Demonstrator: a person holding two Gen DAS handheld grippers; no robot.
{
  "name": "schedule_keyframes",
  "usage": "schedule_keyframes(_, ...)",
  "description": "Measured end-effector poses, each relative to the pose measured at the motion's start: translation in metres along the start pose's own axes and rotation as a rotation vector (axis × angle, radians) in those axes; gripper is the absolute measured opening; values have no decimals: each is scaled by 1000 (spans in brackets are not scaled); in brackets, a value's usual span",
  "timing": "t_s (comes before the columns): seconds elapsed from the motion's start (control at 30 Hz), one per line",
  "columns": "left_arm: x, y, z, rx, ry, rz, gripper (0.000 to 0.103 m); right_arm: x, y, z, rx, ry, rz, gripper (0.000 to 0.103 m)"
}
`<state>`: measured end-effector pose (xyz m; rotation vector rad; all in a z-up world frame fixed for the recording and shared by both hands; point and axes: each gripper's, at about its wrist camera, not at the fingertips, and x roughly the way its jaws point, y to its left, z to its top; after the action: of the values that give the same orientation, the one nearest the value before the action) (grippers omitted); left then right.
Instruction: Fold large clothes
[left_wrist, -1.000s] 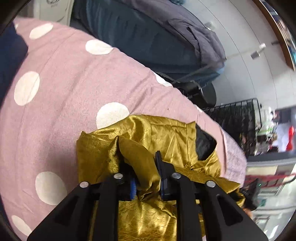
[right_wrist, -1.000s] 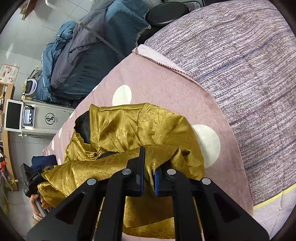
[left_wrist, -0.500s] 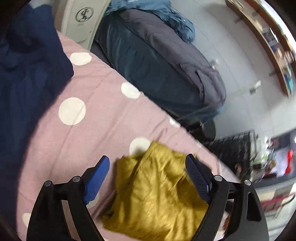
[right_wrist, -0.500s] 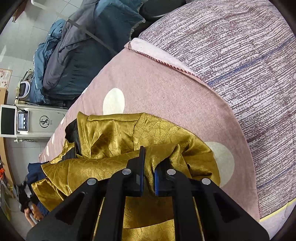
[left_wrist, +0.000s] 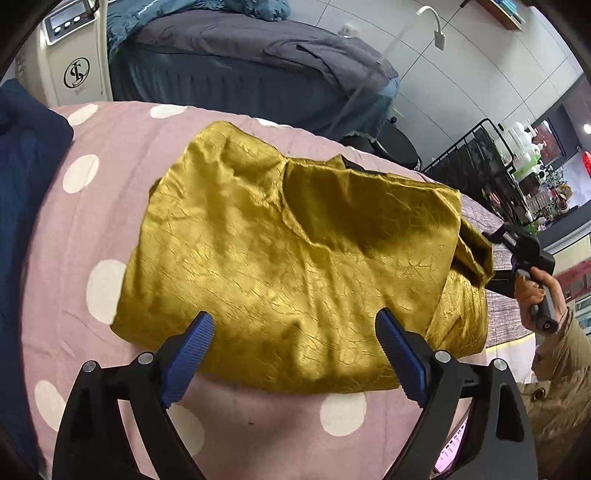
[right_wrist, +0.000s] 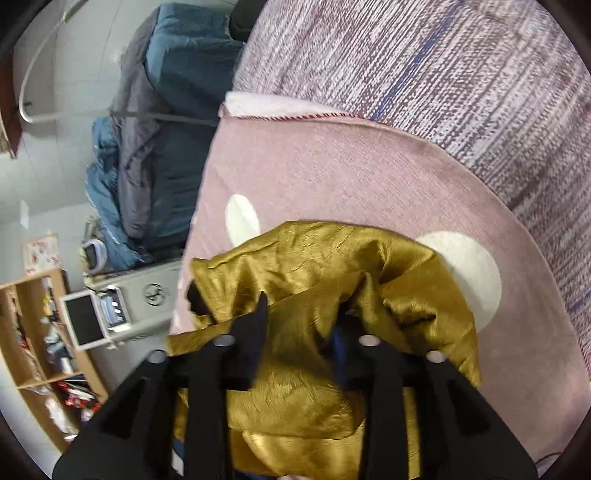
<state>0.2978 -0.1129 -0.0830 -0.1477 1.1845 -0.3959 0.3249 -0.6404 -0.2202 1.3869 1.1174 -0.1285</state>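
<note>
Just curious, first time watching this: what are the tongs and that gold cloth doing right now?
Left tongs open, above gold garment. Right tongs: garment bunched between fingers, grip unclear. Garment folded on dotted pink blanket. Nothing blocking.

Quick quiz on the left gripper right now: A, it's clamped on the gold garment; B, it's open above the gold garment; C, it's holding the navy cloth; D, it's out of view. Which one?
B: the left gripper has its jaws spread wide, nothing between them, with the gold garment lying on the dotted blanket just beyond its fingertips.
</note>
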Motion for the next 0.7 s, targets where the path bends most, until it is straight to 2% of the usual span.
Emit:
schedule_keyframes(0.03,1,-1,-2,-3,5,-5,87,-8,0,-2,10,-13,27,64)
schedule_keyframes(0.07,1,0,-2,-7,8,-8,87,-13,4,-4,16,-22,46,69)
schedule_keyframes(0.13,1,-2,-2,2,4,-3,87,-25,8,-7,7,-30,71,69)
schedule_keyframes(0.2,-1,-6,-3,30,-8,21,87,-36,17,-13,-53,-46,44,69)
schedule_keyframes(0.4,-5,-18,-14,57,-16,30,87,-51,46,-58,-341,-89,-174,69)
schedule_keyframes(0.6,4,-28,-38,84,19,55,87,-34,52,-127,-629,-138,-397,69)
schedule_keyframes(0.7,12,-29,-49,94,45,74,87,-23,54,-160,-771,-156,-461,69)
